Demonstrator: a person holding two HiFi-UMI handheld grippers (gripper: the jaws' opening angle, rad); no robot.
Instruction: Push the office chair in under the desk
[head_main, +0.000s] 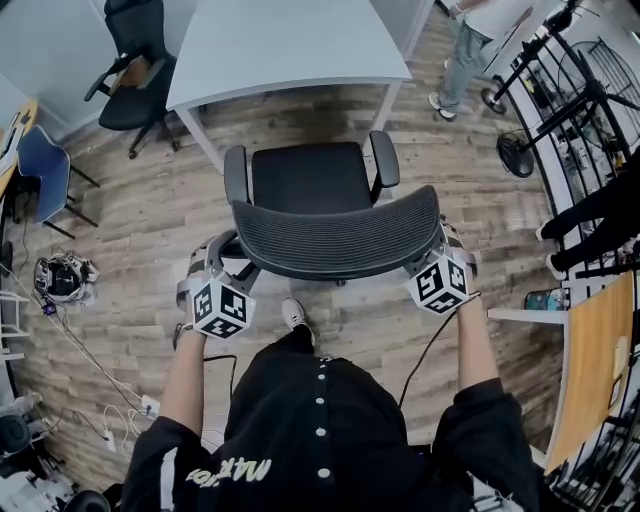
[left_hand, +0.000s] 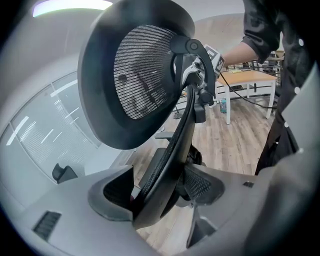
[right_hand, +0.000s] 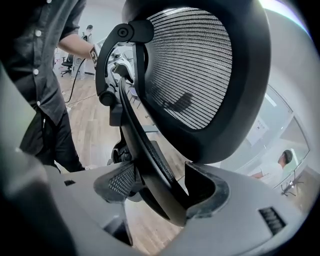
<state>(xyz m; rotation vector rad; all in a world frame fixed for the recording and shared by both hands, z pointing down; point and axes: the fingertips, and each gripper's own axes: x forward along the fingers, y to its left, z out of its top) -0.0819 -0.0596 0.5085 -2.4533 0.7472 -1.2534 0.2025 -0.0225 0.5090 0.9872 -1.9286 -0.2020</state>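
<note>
The black office chair (head_main: 310, 177) stands on the wood floor, its seat facing the white desk (head_main: 280, 45), whose near edge is just beyond the seat front. Its curved mesh backrest (head_main: 335, 240) is nearest me. My left gripper (head_main: 222, 250) clasps the backrest's left edge and my right gripper (head_main: 447, 242) its right edge. In the left gripper view the backrest's thin rim (left_hand: 172, 145) fills the gap of the left gripper (left_hand: 160, 187), pads against it. The right gripper view shows the same: the rim (right_hand: 137, 145) sits pinched in the right gripper (right_hand: 162, 187).
A second black chair (head_main: 135, 60) stands left of the desk, and a blue chair (head_main: 45, 170) at the far left. A person (head_main: 470, 50) stands right of the desk, near a floor fan (head_main: 520, 150). A wooden table (head_main: 595, 360) is at right. Cables (head_main: 100, 400) lie at lower left.
</note>
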